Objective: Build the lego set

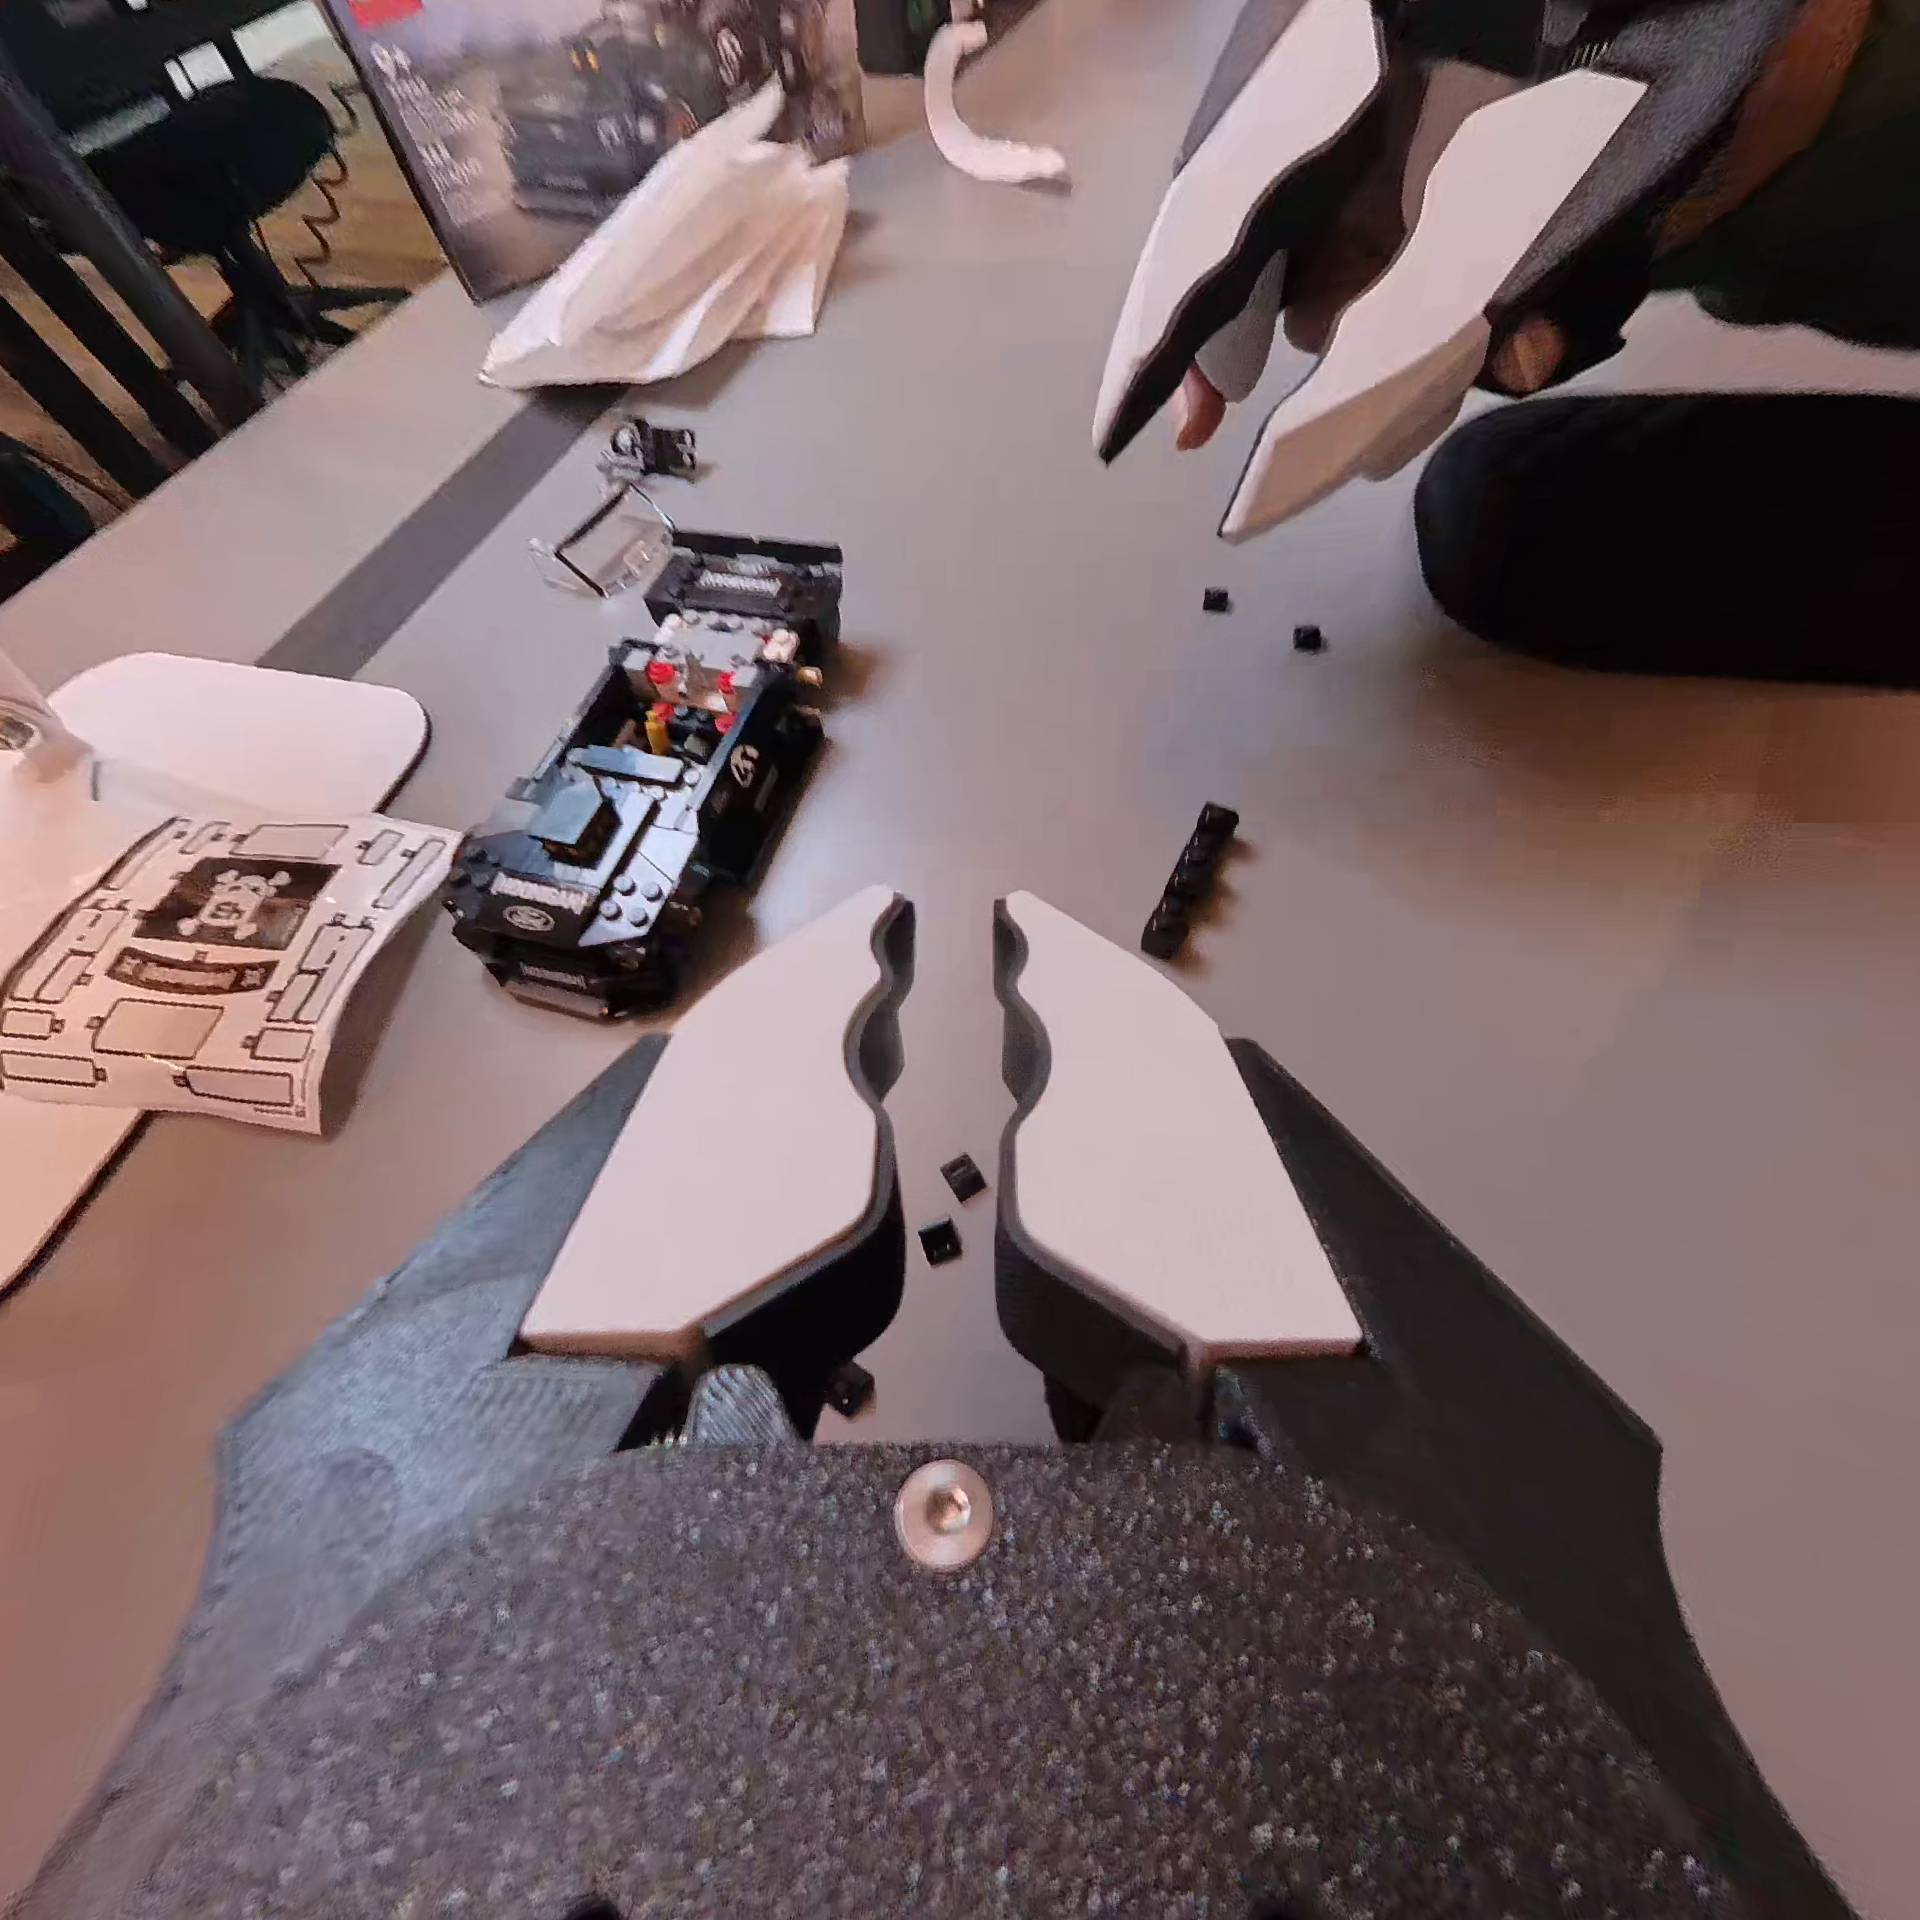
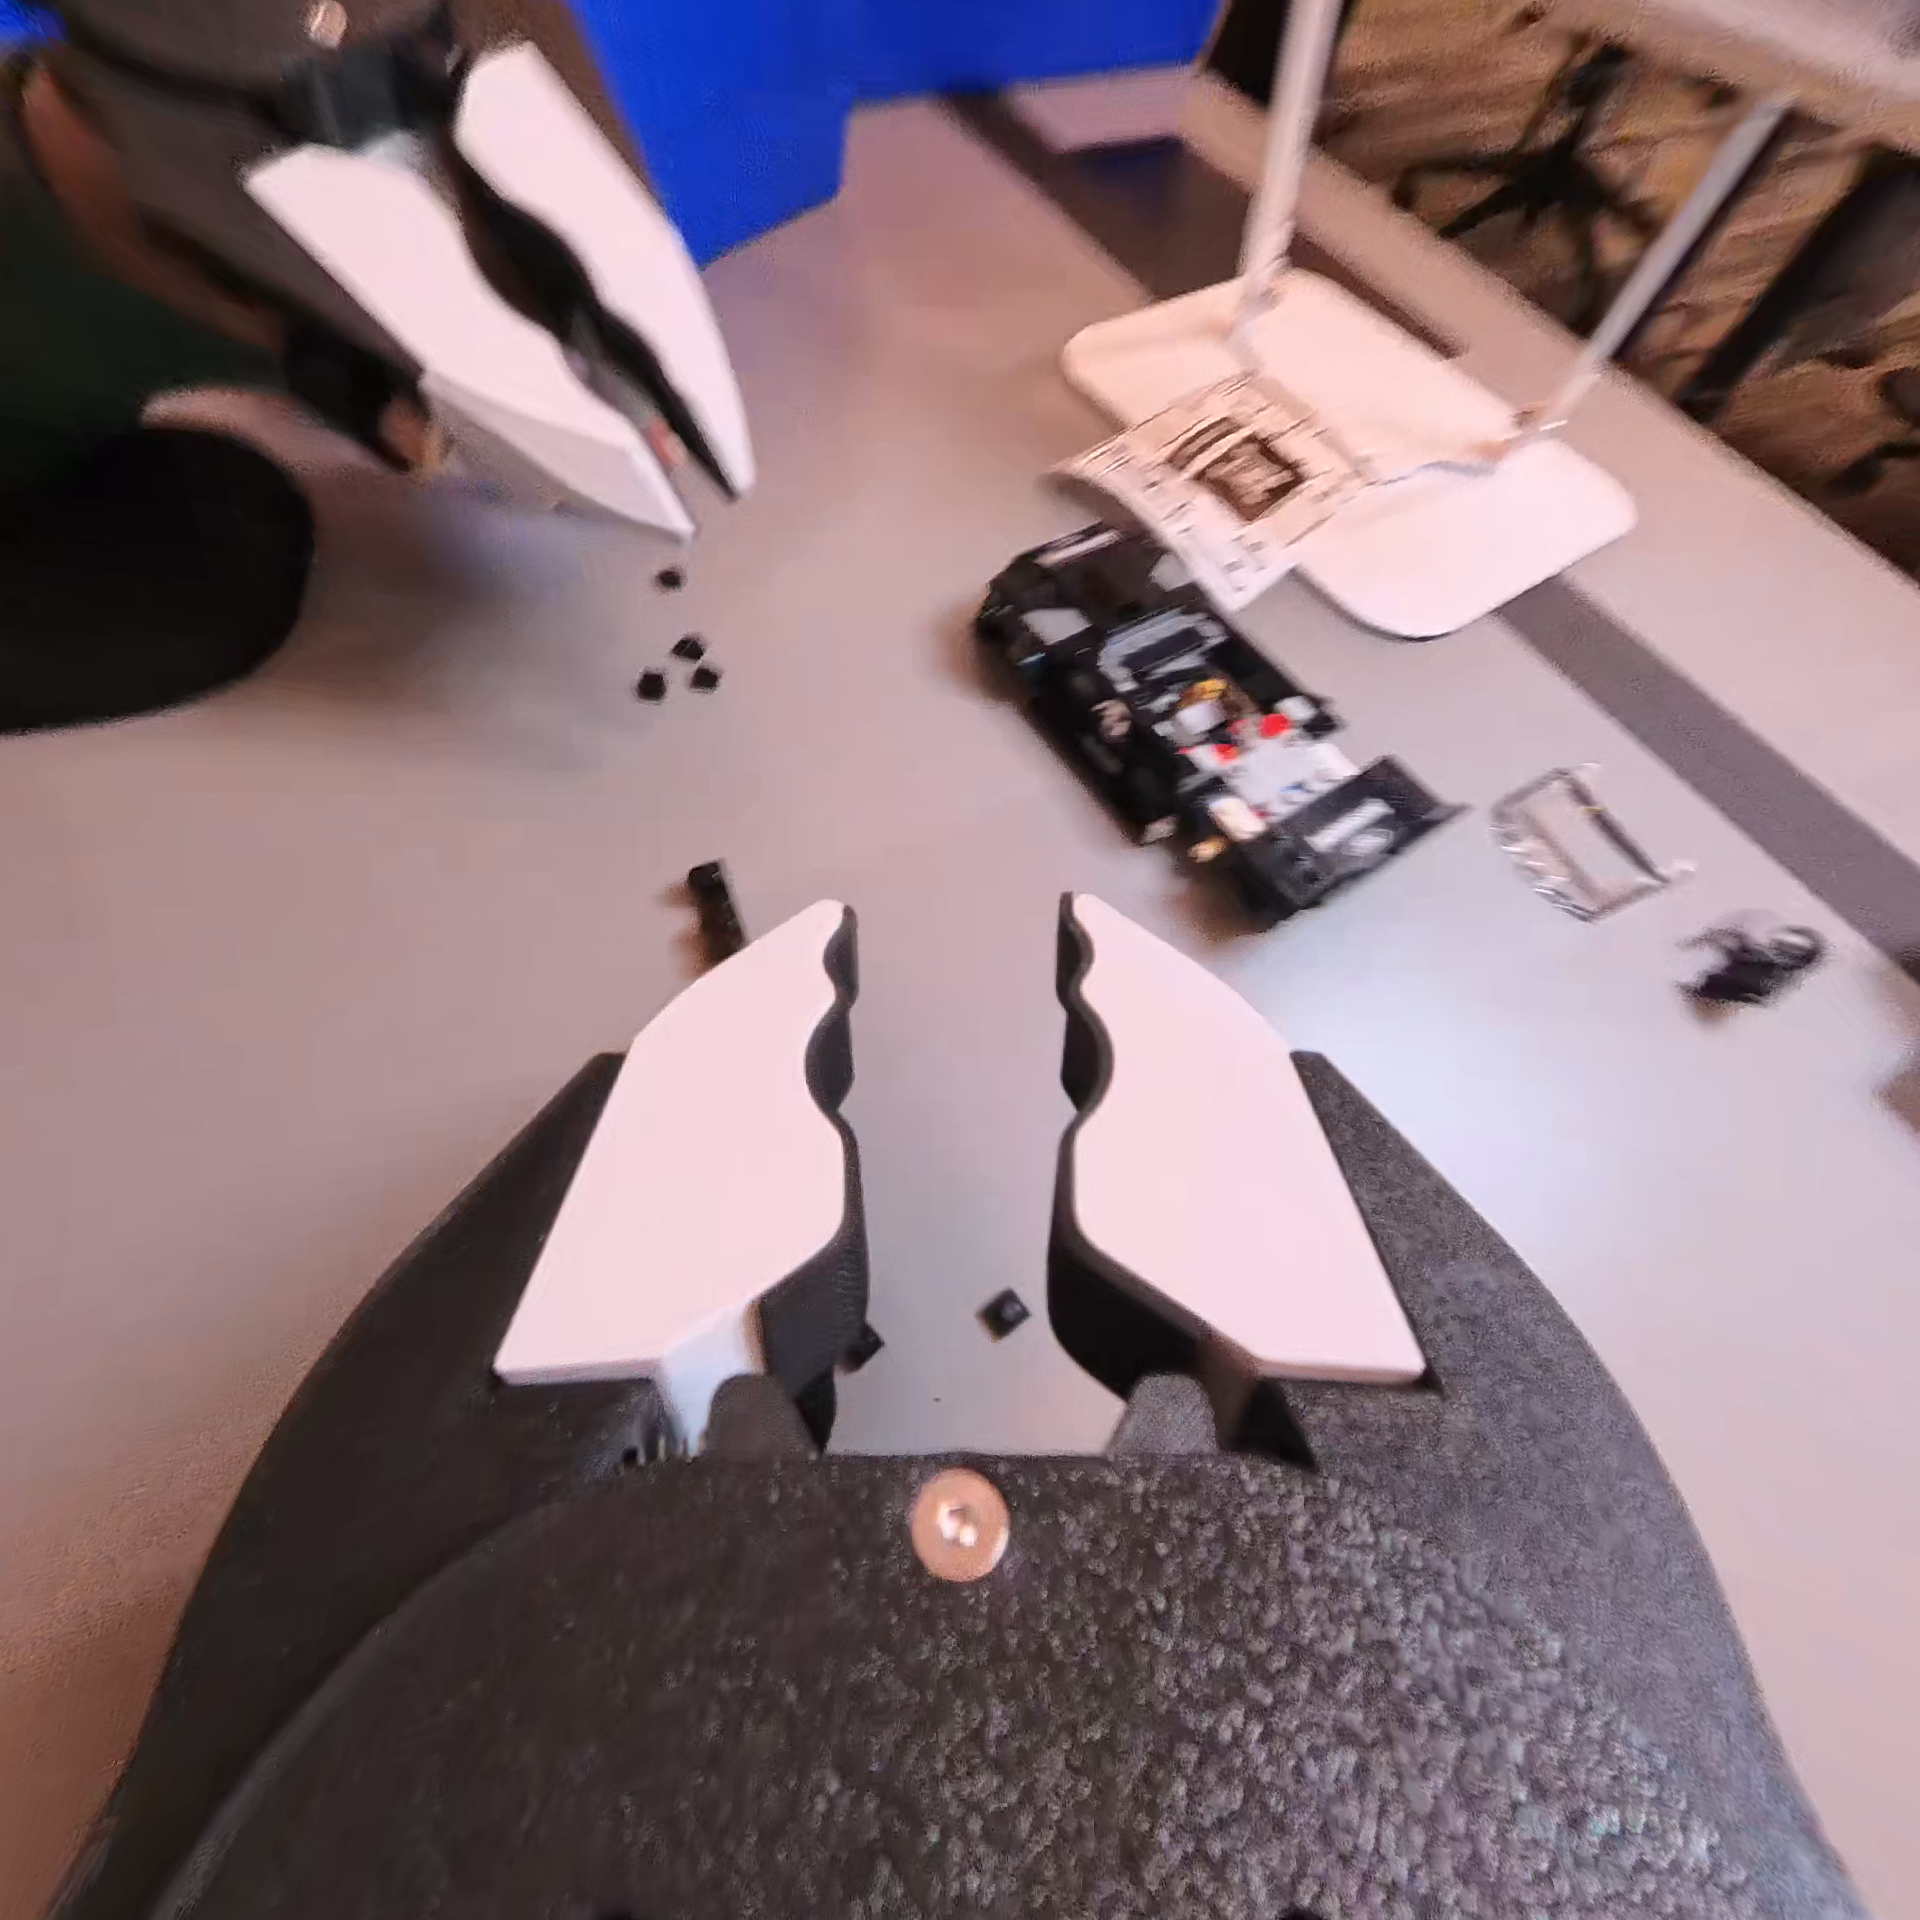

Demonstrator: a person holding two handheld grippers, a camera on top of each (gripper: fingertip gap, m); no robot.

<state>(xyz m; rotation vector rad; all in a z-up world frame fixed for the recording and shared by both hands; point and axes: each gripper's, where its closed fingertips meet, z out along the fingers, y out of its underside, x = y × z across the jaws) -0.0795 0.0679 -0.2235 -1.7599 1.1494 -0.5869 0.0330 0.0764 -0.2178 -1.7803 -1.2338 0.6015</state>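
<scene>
- The left gripper [image 1: 954, 914] hovered over the grey table [image 1: 1351, 1039], fingers slightly parted, holding nothing.
- The right gripper [image 2: 956, 914] hung wider open, also empty.
- The half-built black lego car [image 1: 644, 800] sat left of a black strip piece [image 1: 1190, 878], beside the sticker sheet [image 1: 197, 956].
- Small black pieces [image 1: 951, 1210] lay scattered below the left gripper.

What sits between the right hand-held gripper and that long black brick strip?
Nothing visible: the right hand-held gripper is open and empty, and only bare table separates it from the long black brick strip.
</scene>
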